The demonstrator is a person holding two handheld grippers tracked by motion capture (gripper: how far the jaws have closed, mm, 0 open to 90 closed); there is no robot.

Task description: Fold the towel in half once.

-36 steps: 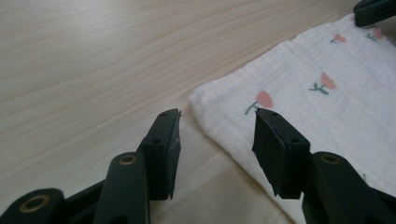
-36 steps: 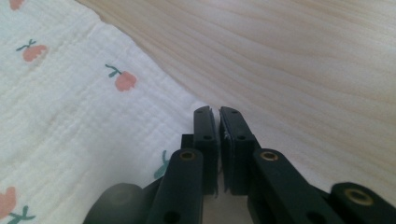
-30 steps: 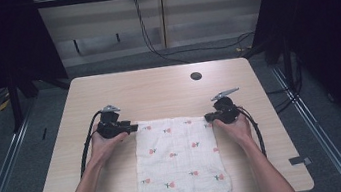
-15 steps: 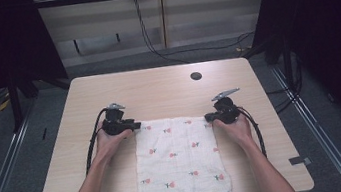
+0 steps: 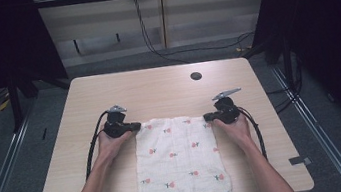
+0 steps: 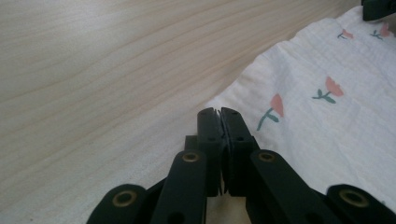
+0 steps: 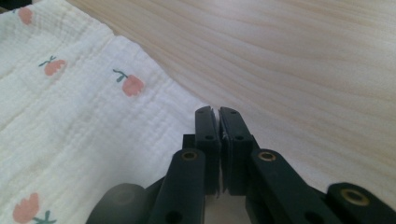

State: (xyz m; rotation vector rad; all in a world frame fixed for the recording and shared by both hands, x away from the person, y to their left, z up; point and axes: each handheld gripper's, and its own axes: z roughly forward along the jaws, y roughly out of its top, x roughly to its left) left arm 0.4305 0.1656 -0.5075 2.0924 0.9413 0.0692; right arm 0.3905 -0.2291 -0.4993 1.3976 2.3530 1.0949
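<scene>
The cloth (image 5: 179,158) is lying flat on the table (image 5: 157,90), its long axis running from the far edge, between the two hands, toward the person's near edge, where a small tag is hanging off. The left gripper (image 5: 135,126) is sitting at the far left corner; its jaws have just been closing and are now standing pressed together, with the corner's edge meeting their tips in the left gripper view (image 6: 219,114), so it is judged to be pinching that corner. The right gripper (image 5: 208,117) is mirroring it at the far right corner, jaws clamped (image 7: 217,114) on the hem. Both hands are equally near, and the cloth is stretching toward the person from them.
</scene>
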